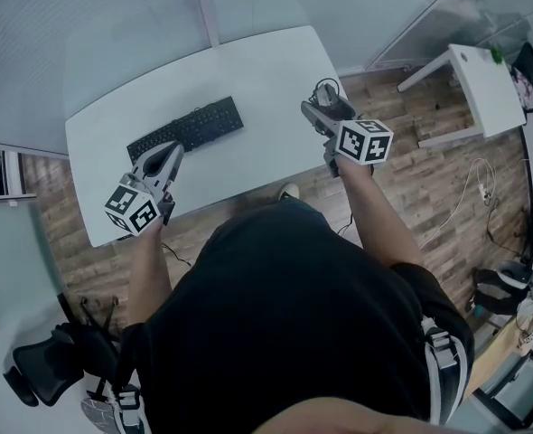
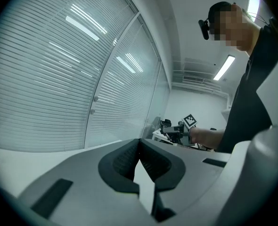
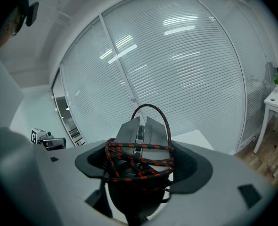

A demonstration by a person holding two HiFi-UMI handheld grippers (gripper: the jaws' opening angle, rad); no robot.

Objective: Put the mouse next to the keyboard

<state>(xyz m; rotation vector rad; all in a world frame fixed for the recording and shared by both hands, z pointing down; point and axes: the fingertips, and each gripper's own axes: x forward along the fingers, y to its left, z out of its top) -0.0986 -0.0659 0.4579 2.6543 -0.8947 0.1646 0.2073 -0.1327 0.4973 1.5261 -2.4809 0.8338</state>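
The right gripper (image 1: 321, 108) clenches the cable-wrapped mouse (image 3: 139, 134) between its fingers. The left gripper (image 1: 169, 155) has its fingers pressed together, empty, with the keyboard (image 1: 187, 127) just beyond them.

— Entry one, obstacles on the tabletop (image 1: 275, 70)?
— One: keyboard (image 1: 186, 127), aslant on the left half, toward the front edge. The left gripper (image 1: 163, 163), jaws together, hangs at its near side.
— Entry two, free room?
— Right half bare, from the keyboard's right end to the right edge, where the right gripper (image 1: 321, 111) clasps the mouse (image 3: 139, 133). Far edge bare too; a glass wall (image 1: 140, 16) stands behind it.
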